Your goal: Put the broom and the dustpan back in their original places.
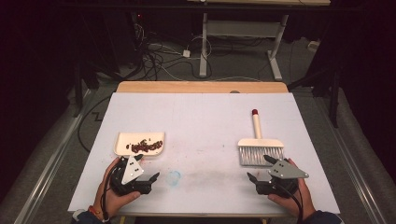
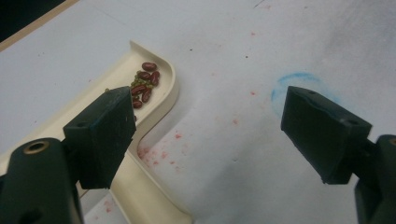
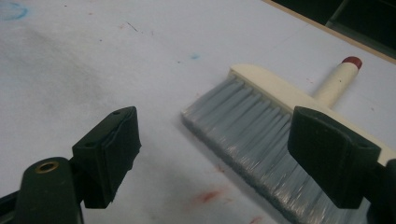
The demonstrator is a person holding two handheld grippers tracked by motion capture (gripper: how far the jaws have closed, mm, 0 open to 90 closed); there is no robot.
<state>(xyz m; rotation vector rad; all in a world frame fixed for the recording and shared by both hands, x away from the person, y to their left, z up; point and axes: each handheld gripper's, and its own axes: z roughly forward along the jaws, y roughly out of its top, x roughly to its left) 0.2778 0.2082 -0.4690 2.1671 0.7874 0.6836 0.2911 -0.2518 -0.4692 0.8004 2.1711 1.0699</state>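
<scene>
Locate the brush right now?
High view: the brush lies flat on the table's right side, bristles toward the right gripper, handle pointing away.

high view overhead; tongs' views close, tableward

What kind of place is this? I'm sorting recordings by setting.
Probably a lab or recording workspace, not a home: a white-covered table under bright light amid dark surroundings, loose cables trailing over the floor, and a height-adjustable desk frame behind.
</scene>
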